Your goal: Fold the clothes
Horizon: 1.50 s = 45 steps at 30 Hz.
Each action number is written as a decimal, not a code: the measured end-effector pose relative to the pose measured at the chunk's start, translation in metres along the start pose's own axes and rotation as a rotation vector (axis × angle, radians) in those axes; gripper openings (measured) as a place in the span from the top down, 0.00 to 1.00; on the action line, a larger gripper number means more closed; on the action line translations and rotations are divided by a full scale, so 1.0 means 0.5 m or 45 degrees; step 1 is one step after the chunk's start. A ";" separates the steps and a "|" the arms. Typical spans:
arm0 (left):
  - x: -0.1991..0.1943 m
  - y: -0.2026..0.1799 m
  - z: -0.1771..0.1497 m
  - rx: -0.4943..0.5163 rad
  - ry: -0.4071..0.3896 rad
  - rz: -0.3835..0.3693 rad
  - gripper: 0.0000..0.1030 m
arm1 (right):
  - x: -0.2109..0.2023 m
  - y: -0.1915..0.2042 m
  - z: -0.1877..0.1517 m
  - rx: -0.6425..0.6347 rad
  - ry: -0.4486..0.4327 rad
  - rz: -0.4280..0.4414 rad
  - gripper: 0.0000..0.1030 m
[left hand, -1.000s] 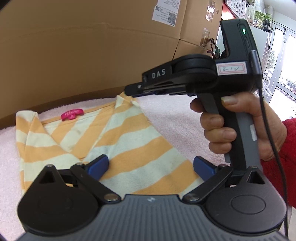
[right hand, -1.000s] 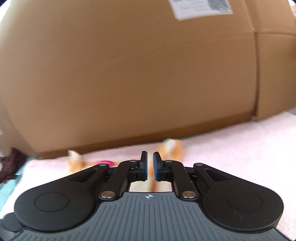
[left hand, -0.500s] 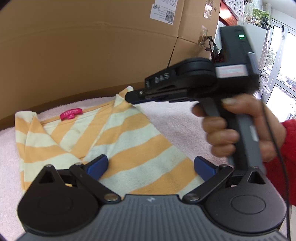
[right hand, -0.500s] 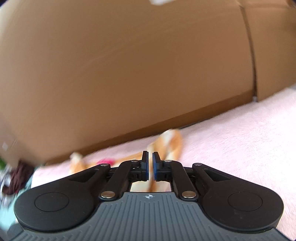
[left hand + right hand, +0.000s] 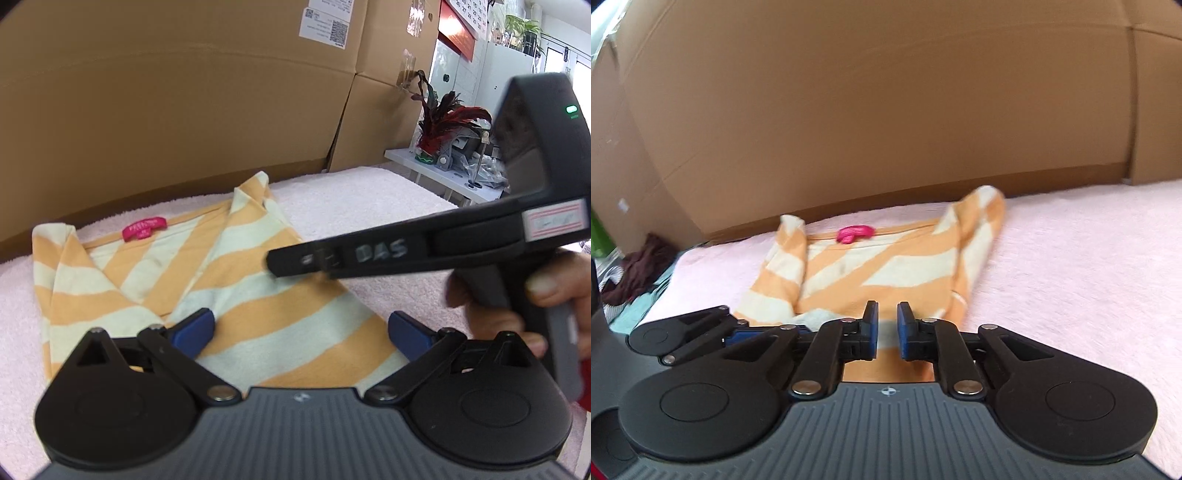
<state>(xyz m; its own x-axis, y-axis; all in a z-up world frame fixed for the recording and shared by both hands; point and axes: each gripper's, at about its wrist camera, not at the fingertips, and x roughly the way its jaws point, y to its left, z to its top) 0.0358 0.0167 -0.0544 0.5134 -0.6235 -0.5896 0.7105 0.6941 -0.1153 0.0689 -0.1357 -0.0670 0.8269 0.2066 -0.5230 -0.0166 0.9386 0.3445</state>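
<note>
garment: orange-and-cream striped top (image 5: 207,280) lies partly folded on pink towel (image 5: 369,199) | left gripper (image 5: 299,328): jaws wide, hovering above hem | right gripper (image 5: 887,328): jaws just eased apart slightly, nothing between | advice: pinch the hem corners evenly, fold towards pink label (image 5: 144,228) | around: cardboard boxes (image 5: 184,92) close behind; clothes pile (image 5: 639,269) aside

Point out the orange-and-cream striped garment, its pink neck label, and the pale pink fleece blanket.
Orange-and-cream striped garment (image 5: 280,314): left wrist view, front panel.
Pink neck label (image 5: 144,228): left wrist view, its middle.
Pale pink fleece blanket (image 5: 1071,266): right wrist view, bare stretch.
</note>
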 end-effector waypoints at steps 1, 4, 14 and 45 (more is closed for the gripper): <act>-0.001 -0.002 -0.001 0.000 -0.003 0.011 0.03 | -0.032 0.001 0.009 -0.002 -0.032 -0.021 0.85; -0.002 -0.006 0.001 0.017 -0.016 0.053 0.02 | -0.102 0.031 0.008 -0.054 -0.141 -0.041 0.85; -0.015 0.010 0.003 0.055 -0.105 0.202 0.02 | -0.222 0.032 -0.105 0.047 -0.248 -0.220 0.64; -0.340 -0.147 -0.288 -0.253 -0.084 -0.097 0.76 | -0.389 0.131 -0.358 -0.319 -0.163 0.115 0.79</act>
<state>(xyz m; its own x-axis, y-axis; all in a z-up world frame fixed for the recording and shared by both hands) -0.1729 0.1233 -0.0609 0.4969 -0.6948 -0.5200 0.6432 0.6971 -0.3169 -0.1935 -0.0649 -0.0823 0.8797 0.2711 -0.3907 -0.2188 0.9602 0.1736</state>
